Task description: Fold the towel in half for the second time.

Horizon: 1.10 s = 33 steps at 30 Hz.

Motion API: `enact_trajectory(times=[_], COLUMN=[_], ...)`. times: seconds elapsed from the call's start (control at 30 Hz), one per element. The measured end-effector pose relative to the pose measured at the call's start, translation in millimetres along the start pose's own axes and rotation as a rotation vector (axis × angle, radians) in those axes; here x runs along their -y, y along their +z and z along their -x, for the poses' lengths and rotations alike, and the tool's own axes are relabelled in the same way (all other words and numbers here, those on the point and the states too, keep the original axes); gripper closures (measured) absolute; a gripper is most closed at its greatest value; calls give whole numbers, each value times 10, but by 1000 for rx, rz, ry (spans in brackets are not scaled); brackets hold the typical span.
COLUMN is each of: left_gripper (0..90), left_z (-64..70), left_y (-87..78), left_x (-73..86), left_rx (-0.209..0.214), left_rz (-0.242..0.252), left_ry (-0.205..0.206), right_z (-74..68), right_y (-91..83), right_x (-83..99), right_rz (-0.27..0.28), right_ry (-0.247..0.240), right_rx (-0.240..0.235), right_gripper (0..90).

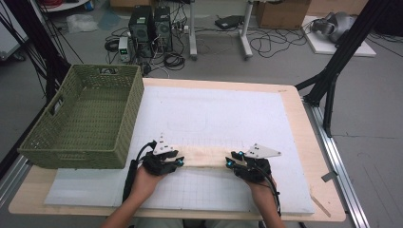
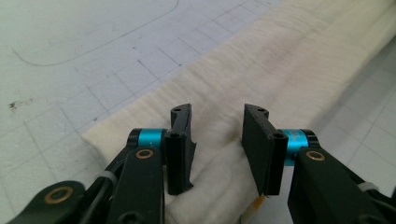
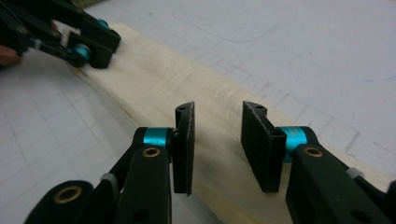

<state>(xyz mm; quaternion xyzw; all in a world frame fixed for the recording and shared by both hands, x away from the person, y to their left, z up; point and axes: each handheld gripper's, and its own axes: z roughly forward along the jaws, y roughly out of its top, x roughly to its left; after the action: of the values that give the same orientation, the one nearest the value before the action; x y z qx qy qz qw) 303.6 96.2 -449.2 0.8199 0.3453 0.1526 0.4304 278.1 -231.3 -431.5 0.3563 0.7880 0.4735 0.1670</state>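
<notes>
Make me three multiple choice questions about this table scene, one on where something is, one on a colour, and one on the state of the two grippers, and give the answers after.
1. Where does the basket stand?
A. at the table's left
B. at the table's right
C. on the floor

2. What colour is the basket?
A. red
B. green
C. blue

3. How do the jaws of the left gripper and the right gripper stand?
A. both apart
B. both closed tight
C. one apart, one closed

Answers: 1 A, the high view shows it on the left part of the tabletop. 2 B, its weave is olive green. 3 A, each gripper view shows a gap between the jaws over the cream folded cloth.
</notes>
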Motion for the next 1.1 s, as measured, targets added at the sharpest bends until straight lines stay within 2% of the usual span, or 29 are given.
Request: enact_trajectory(times=[0.1, 0.23, 0.3, 0.37, 0.43, 0.47, 0.53, 0.6, 0.63, 0.77, 0.87, 1.1], left_gripper=[628, 628, 629, 629, 630, 631, 632, 640, 646, 720, 752, 776], left_z=[0, 0, 0, 0, 3, 5, 6, 9, 6, 6, 5, 11], left_y=[2, 2, 3, 3, 1, 1, -7, -16, -21, -16, -12, -9], left_x=[1, 1, 1, 1, 0, 0, 1, 5, 7, 8, 8, 7], left_rx=[-1, 0, 0, 0, 2, 1, -1, -2, 1, 11, 9, 9], left_rz=[2, 2, 2, 3, 3, 3, 8, 21, 24, 19, 17, 13], left_ry=[-3, -3, -3, -3, -2, 0, 1, 1, 2, 11, 8, 12], right_z=[36, 74, 93, 101, 87, 62, 25, -4, -15, -67, -81, -55], right_y=[-27, -60, -80, -93, -82, -61, -4, 51, 69, 62, 3, -186], right_x=[-13, -23, -28, -37, -43, -44, -14, 19, 32, 12, -14, -52], right_rz=[72, 115, 138, 138, 101, 50, -10, -57, -65, -44, -13, 59], right_ry=[64, 89, 111, 110, 68, 31, -23, -67, -71, -96, -129, -120], right_rx=[-99, -124, -156, -159, -110, -70, -26, -5, -14, -63, -82, -94], right_gripper=[588, 600, 600, 607, 634, 650, 660, 655, 645, 627, 620, 610])
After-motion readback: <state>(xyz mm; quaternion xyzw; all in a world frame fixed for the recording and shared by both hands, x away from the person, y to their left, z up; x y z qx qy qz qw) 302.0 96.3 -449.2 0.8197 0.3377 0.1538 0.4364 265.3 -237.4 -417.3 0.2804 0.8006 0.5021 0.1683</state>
